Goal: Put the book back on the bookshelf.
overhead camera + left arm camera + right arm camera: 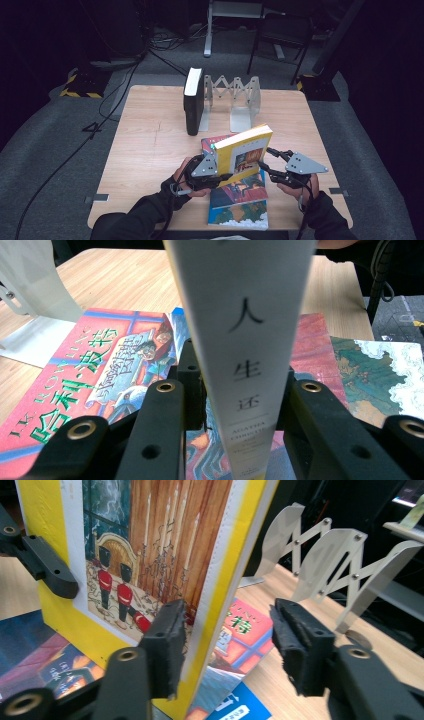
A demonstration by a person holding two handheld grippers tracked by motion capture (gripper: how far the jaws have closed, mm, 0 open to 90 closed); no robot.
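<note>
A yellow-covered book [245,150] with a white spine [245,340] stands tilted on edge over the books lying on the table. My left gripper [217,162] is shut on its spine end, with both jaws [240,375] pressing the book's sides. The cover picture [130,545] faces my right gripper [230,635], which is open. The book's free edge stands between its pads: the left pad is at the cover and the right pad stands well apart. In the high view my right gripper [266,159] is at the book's right edge.
A red book [212,141] [90,375] and a blue-green one [240,212] [380,370] lie flat under the raised book. A black book [194,102] stands in a folding metal rack [240,97] [325,550] at the far edge of the wooden table [150,145].
</note>
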